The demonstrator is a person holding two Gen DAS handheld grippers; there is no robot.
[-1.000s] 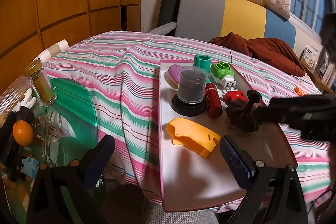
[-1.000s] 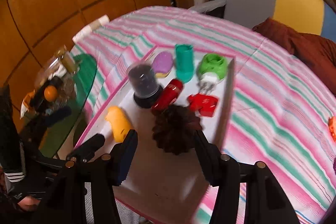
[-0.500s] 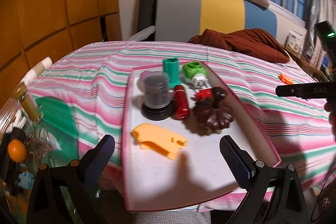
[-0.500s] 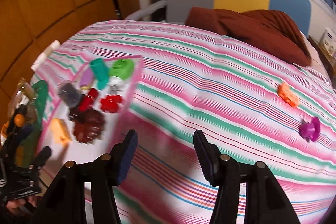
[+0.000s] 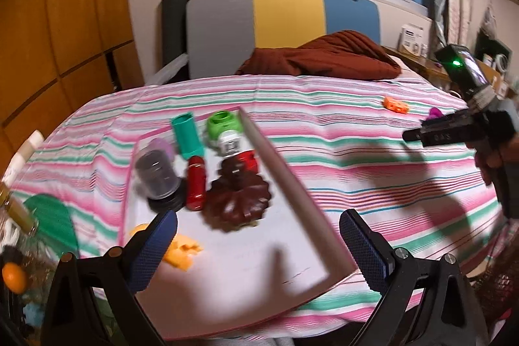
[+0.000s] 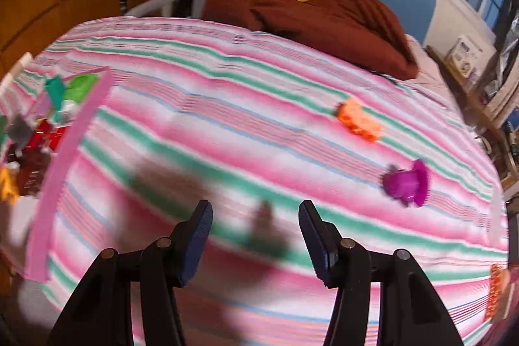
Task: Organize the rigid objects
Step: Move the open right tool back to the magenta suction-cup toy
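A white tray with a pink rim (image 5: 285, 174) lies on the striped bedspread and holds a brown flower-shaped mould (image 5: 238, 201), a red bottle (image 5: 195, 185), a dark jar (image 5: 157, 175), a teal tube (image 5: 187, 135), a green plug (image 5: 224, 127) and a yellow piece (image 5: 180, 250). My left gripper (image 5: 259, 248) is open and empty above the tray's near end. My right gripper (image 6: 256, 235) is open and empty over the bedspread, right of the tray (image 6: 61, 158). An orange block (image 6: 358, 119) and a magenta piece (image 6: 407, 182) lie ahead to its right.
A brown blanket (image 6: 324, 21) is bunched at the far side of the bed. A cluttered side table with a bottle (image 5: 16, 206) and an orange (image 5: 13, 277) stands at the left. Another orange object (image 6: 498, 287) lies at the right edge.
The right gripper let go of the brown mould on the tray and swung right over the bedspread toward the orange and magenta pieces. The left gripper turned right, staying open.
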